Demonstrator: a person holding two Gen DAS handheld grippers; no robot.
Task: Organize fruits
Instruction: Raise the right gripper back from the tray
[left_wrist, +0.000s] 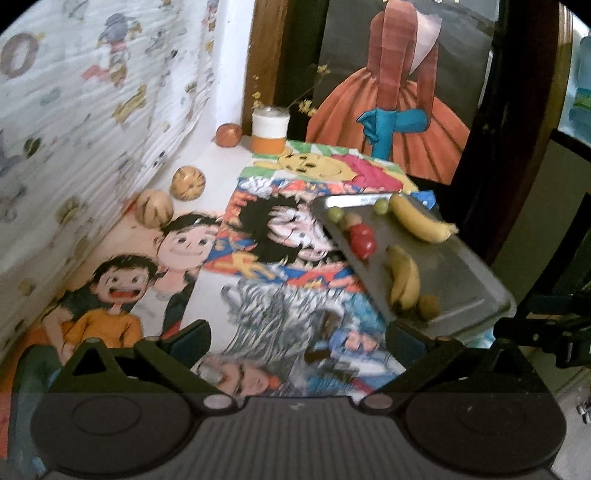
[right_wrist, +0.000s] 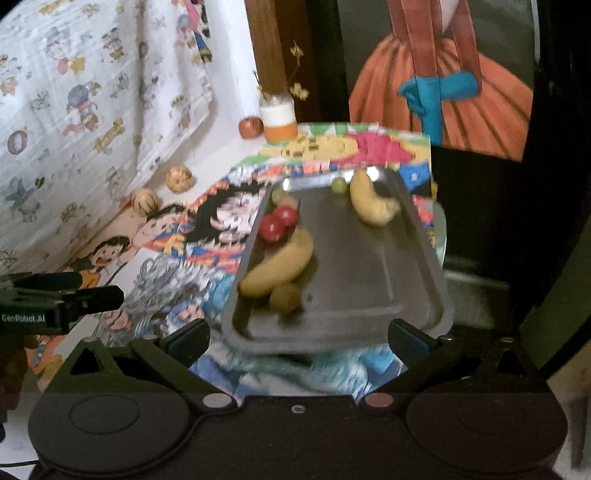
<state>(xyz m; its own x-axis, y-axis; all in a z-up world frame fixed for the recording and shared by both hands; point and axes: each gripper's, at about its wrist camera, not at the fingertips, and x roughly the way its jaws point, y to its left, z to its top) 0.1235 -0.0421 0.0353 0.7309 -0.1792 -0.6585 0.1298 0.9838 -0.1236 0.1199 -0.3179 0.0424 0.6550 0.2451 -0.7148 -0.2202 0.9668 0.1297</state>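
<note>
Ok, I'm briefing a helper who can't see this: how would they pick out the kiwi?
Find the metal tray on the cartoon-covered table. At its near end lies a banana; the kiwi touches its near side. It is the only brown, fuzzy, egg-shaped fruit there; the grapes are green and the apples red.

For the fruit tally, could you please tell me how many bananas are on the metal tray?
2. One banana lies near the far end of the tray; the other banana lies along the left side, between the red fruits and a brownish-green fruit. None seems hidden.

Two bananas (right_wrist: 279, 267) and a kiwi (right_wrist: 285, 297) lie in the tray (right_wrist: 369, 295)
</note>
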